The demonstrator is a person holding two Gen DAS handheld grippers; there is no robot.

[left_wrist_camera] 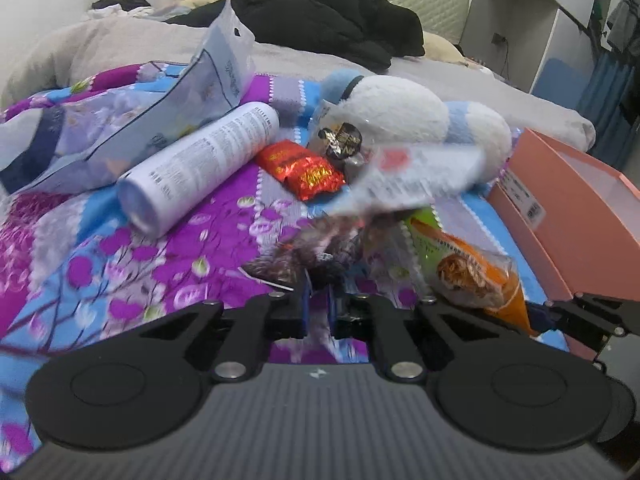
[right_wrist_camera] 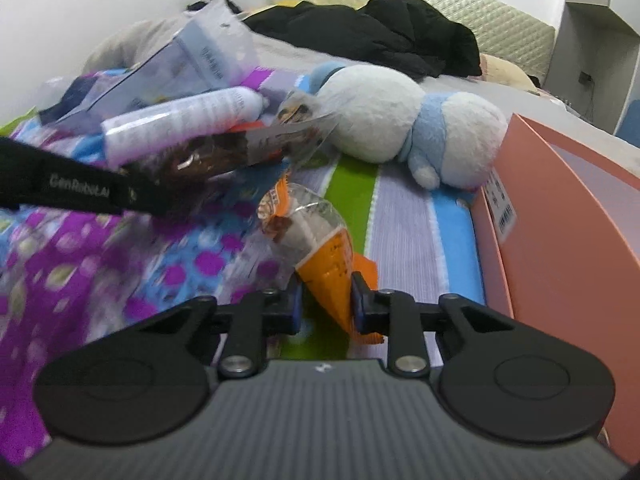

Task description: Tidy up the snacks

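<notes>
We see a bed [left_wrist_camera: 360, 64] covered by a floral quilt [left_wrist_camera: 132, 256] in purple and blue, with black clothing [left_wrist_camera: 340, 20] heaped near the headboard. At the right edge sits an open pink box [right_wrist_camera: 560, 220], just beside a white and blue plush toy [right_wrist_camera: 404, 124] lying on its side. Toward the left, a large pale printed bag [left_wrist_camera: 132, 120] leans over a white cylindrical bottle [left_wrist_camera: 200, 164], which lies flat on the quilt.

Among the snacks, a clear packet of dark pieces [right_wrist_camera: 224, 156] is lifted off the quilt, and our left tool [left_wrist_camera: 318, 300] has its narrow jaws closed on that packet's lower edge. An orange snack packet [right_wrist_camera: 320, 248] lies on the quilt between the plush toy and the cameras; our right tool [right_wrist_camera: 326, 300] stands partly open around its near end, the right finger touching the wrapper, though we cannot tell whether it grips. A small red wrapped snack [left_wrist_camera: 302, 170] rests beside the bottle.
</notes>
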